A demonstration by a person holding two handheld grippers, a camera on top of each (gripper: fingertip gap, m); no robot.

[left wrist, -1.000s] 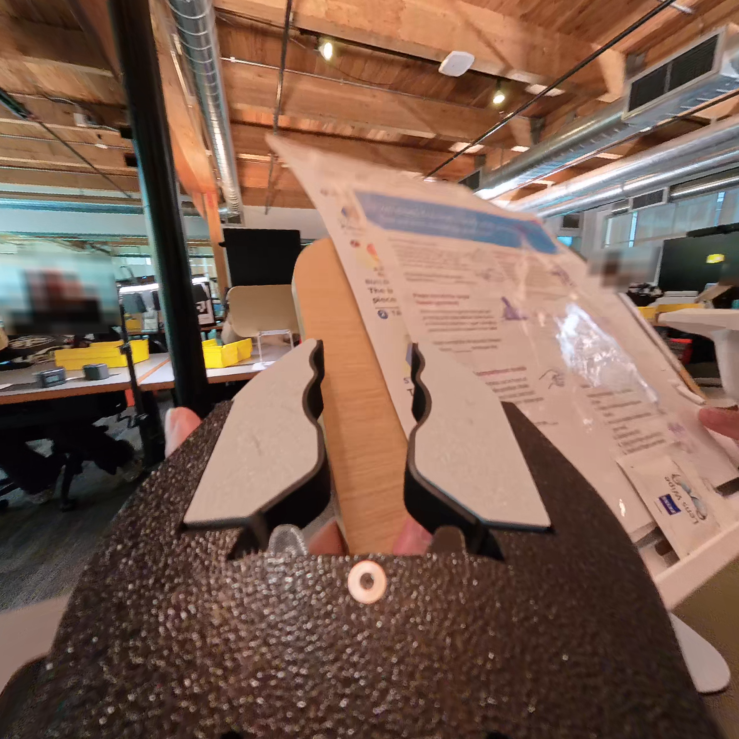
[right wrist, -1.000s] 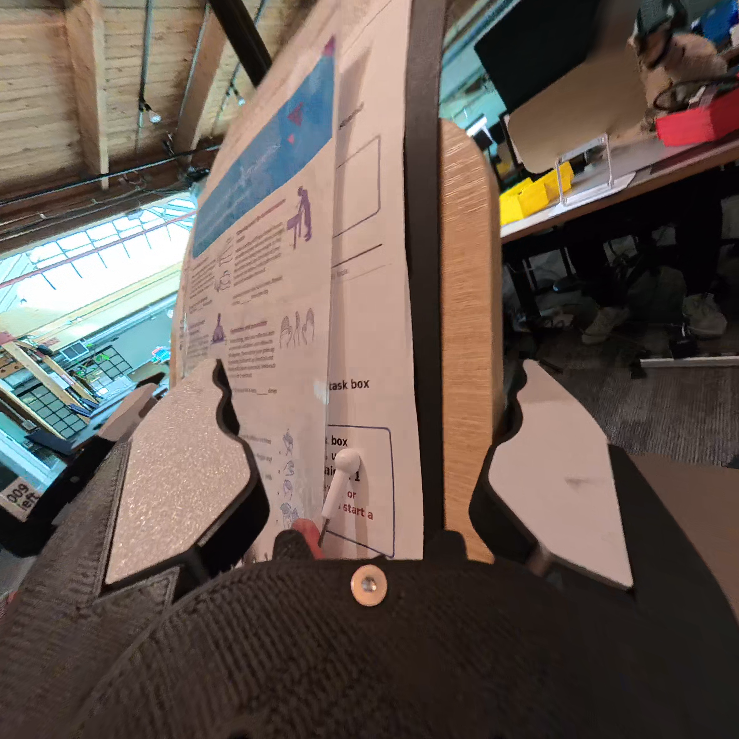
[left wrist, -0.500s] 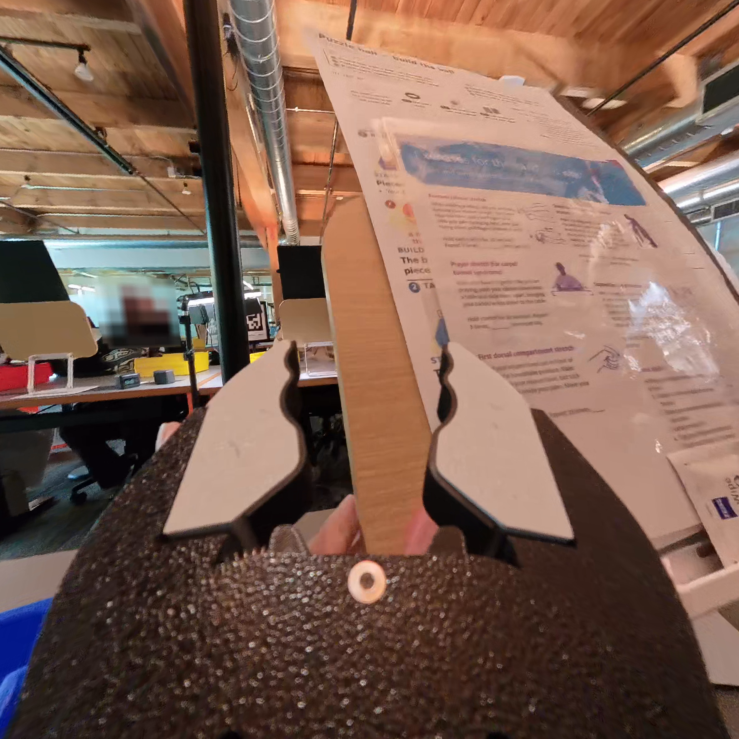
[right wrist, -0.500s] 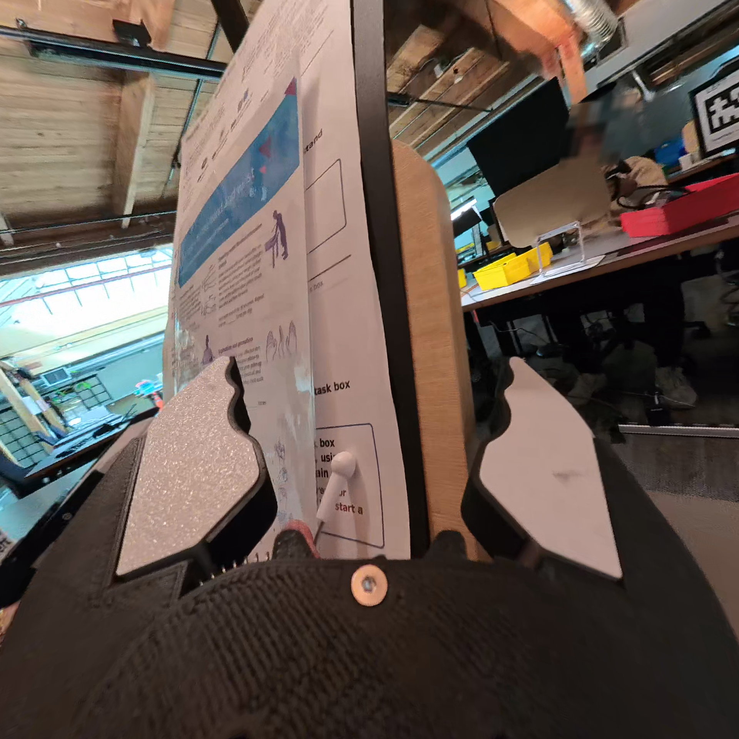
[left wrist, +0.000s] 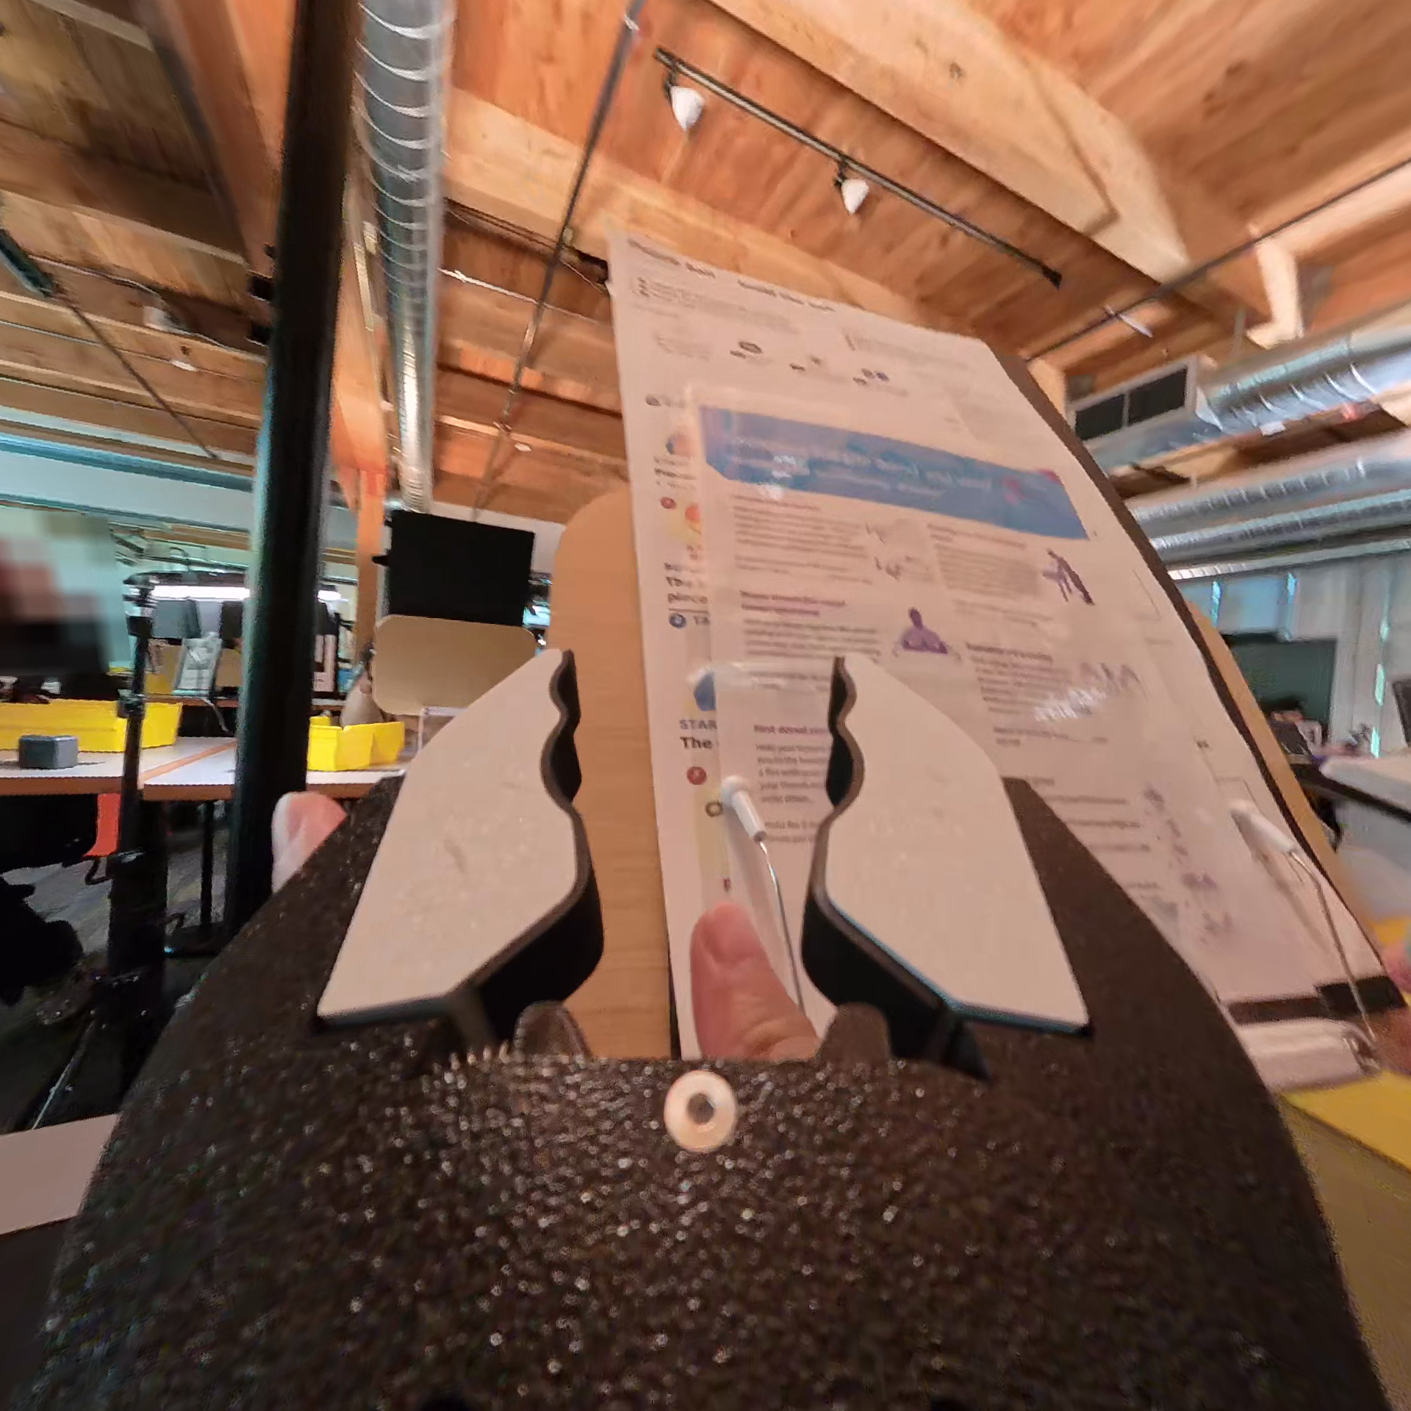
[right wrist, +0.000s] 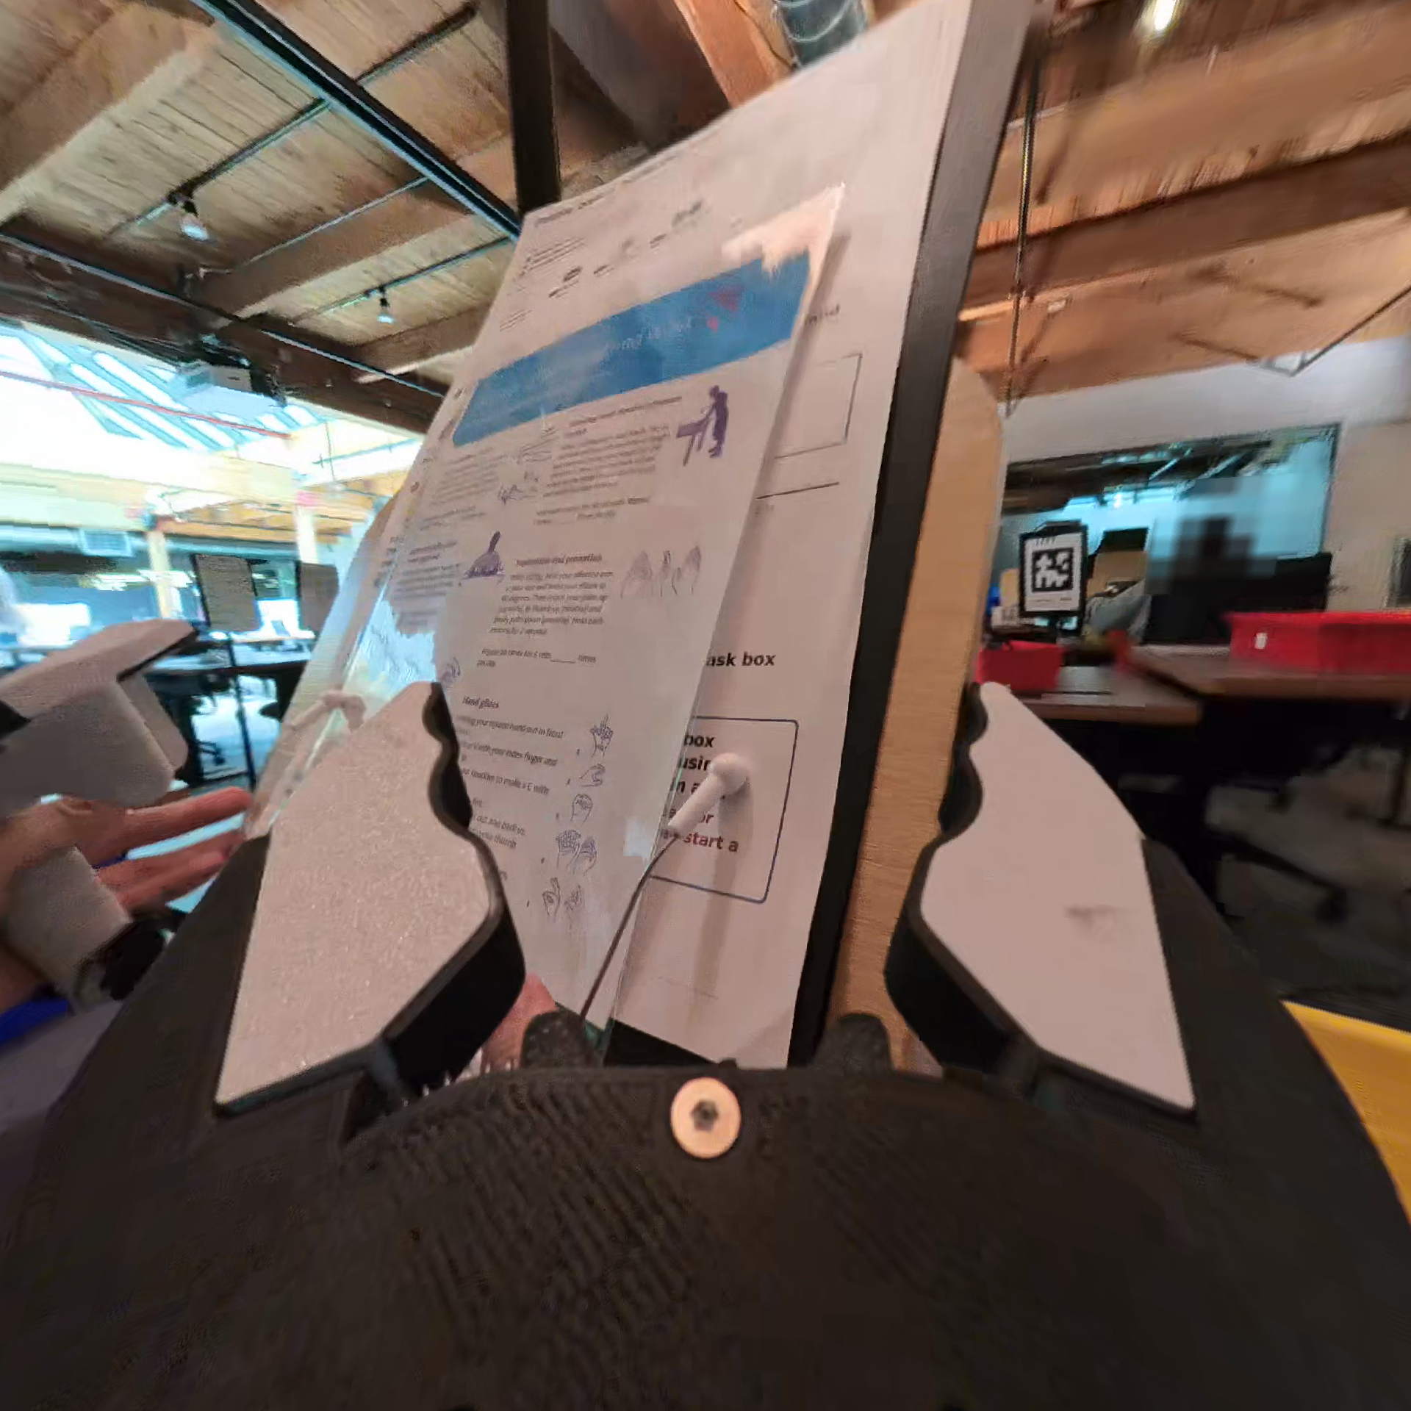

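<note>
Wood-grain board (left wrist: pixel 611 763) stands upright between the pads of the left gripper (left wrist: pixel 702 733) in the left wrist view, with two overlapping printed sheets (left wrist: pixel 878 611) leaning on a stand beside it. The two pads are parted; neither presses on the board, and the grasp holds nothing. One thumb tip (left wrist: pixel 733 985) rests on the lower sheet edge. Two white pegs show here, one (left wrist: pixel 741 802) between the pads and a second (left wrist: pixel 1252 824) far right. Two yellow bins (left wrist: pixel 92 725) sit on desks behind, and one black pole (left wrist: pixel 282 458) rises at left.

From the right wrist view, the right gripper (right wrist: pixel 706 733) has its pads wide apart around the same stand, touching nothing. Only one peg (right wrist: pixel 718 779) is clear here, and a black edge strip (right wrist: pixel 893 611) between sheets (right wrist: pixel 611 611) and board (right wrist: pixel 939 649) appears that the other view hides. This view alone shows the left gripper's pale fingers (right wrist: pixel 92 725), a hand (right wrist: pixel 153 847) below them, two red bins (right wrist: pixel 1313 637) and one black-and-white marker card (right wrist: pixel 1052 569).
</note>
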